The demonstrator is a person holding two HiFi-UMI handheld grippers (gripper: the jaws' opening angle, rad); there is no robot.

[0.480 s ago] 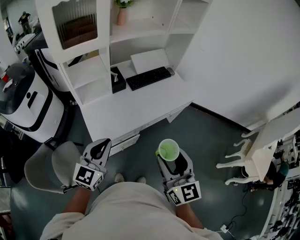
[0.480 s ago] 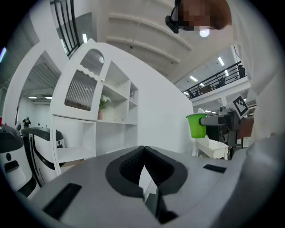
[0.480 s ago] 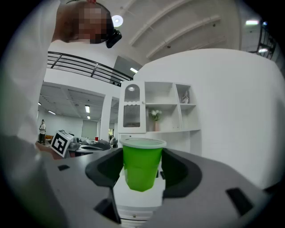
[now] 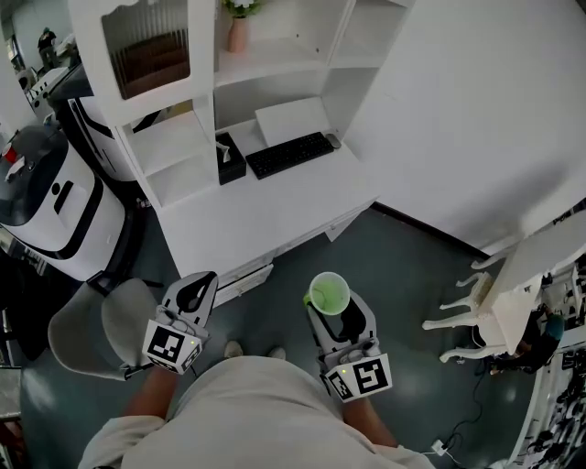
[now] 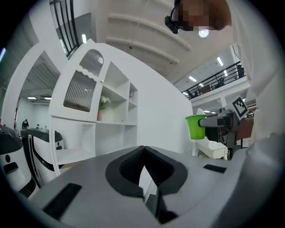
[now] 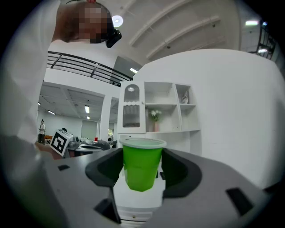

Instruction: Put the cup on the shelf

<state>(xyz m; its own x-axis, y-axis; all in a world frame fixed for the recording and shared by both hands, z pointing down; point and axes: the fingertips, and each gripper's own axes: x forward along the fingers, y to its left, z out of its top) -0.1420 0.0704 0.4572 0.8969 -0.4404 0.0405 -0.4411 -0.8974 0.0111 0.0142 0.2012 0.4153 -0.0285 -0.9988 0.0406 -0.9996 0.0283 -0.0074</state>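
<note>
A green plastic cup point(image 6: 141, 164) with a pale rim stands upright between the dark pads of my right gripper point(image 6: 141, 168), which is shut on it. From above, the cup point(image 4: 329, 292) hangs over the dark floor in front of the person's body, with the right gripper point(image 4: 334, 307) behind it. My left gripper point(image 4: 194, 291) is lower left, jaws together and empty; its pads point(image 5: 129, 167) meet in its own view. The cup point(image 5: 195, 126) also shows there at the right. The white shelf unit point(image 4: 197, 87) stands ahead, its open compartments point(image 6: 165, 104) facing me.
A white desk point(image 4: 265, 215) carries a black keyboard point(image 4: 290, 153) and a dark box point(image 4: 230, 158). A vase with flowers point(image 4: 239, 27) sits on an upper shelf. A white-and-black machine point(image 4: 50, 197) stands left, a grey stool point(image 4: 101, 325) near the left gripper, white chairs point(image 4: 494, 293) right.
The cup and right gripper have shifted very slightly; otherwise nothing has visibly moved.
</note>
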